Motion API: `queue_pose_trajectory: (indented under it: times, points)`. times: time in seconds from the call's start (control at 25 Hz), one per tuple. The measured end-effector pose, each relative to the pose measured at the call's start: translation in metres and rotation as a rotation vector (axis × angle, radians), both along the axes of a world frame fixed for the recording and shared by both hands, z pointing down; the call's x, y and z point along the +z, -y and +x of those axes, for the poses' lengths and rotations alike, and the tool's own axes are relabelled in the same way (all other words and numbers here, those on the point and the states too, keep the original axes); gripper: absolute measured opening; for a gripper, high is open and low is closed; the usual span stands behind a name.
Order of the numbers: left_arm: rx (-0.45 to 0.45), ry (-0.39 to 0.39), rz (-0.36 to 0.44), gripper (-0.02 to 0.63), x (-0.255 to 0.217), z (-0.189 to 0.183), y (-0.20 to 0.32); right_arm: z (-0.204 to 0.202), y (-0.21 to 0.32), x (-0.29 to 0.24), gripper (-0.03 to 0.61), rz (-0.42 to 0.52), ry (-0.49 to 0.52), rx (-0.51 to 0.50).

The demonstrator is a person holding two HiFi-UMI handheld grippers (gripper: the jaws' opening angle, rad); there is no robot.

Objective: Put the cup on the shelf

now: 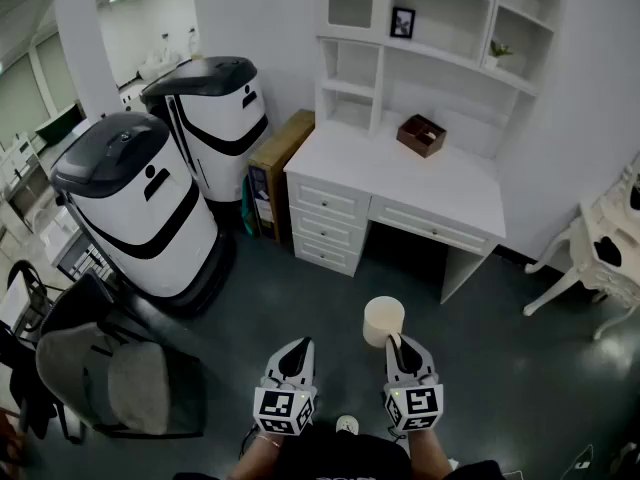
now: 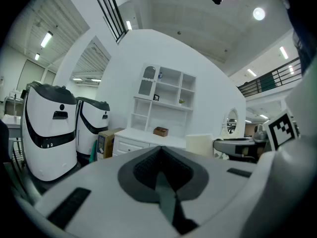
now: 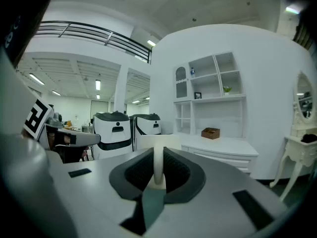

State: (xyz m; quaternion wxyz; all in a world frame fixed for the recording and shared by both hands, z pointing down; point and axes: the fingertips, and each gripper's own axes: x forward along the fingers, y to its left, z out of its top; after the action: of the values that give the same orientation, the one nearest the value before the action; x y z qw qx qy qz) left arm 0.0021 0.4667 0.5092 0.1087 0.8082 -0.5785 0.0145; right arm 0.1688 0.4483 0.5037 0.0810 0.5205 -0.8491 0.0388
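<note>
Two tools, two states: the right gripper (image 1: 393,341) is clamped on what looks like the handle of the cream cup (image 1: 383,320), keeping it upright for carrying. The left gripper (image 1: 298,347) is closed and empty, idle alongside. Both hang well short of the white desk (image 1: 400,178); the shelf (image 1: 440,56) rises from its back edge.

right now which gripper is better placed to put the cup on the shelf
Right. The right gripper is shut on the cup, with the shelf ahead; the left gripper is shut with nothing in it.
</note>
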Motion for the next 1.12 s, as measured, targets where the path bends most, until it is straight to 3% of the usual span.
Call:
queue_pose_trajectory:
  times: [0.64,0.8,1.0,1.12]
  points:
    - [0.013,-0.041,-0.020,0.019,0.010,-0.012,0.007,-0.011,0.002,0.006,0.049,-0.008,0.010,0.011]
    - [0.059,-0.074,-0.028,0.193,0.011,-0.012,0.011,-0.014,0.007,0.001,0.049,0.005,0.015,0.025]
    - [0.091,-0.057,-0.031,0.284,0.012,-0.021,0.021,-0.023,0.014,-0.003,0.049,0.023,0.027,0.046]
    - [0.114,-0.041,-0.034,0.305,0.012,-0.030,0.027,-0.033,0.018,-0.003,0.051,0.028,0.027,0.062]
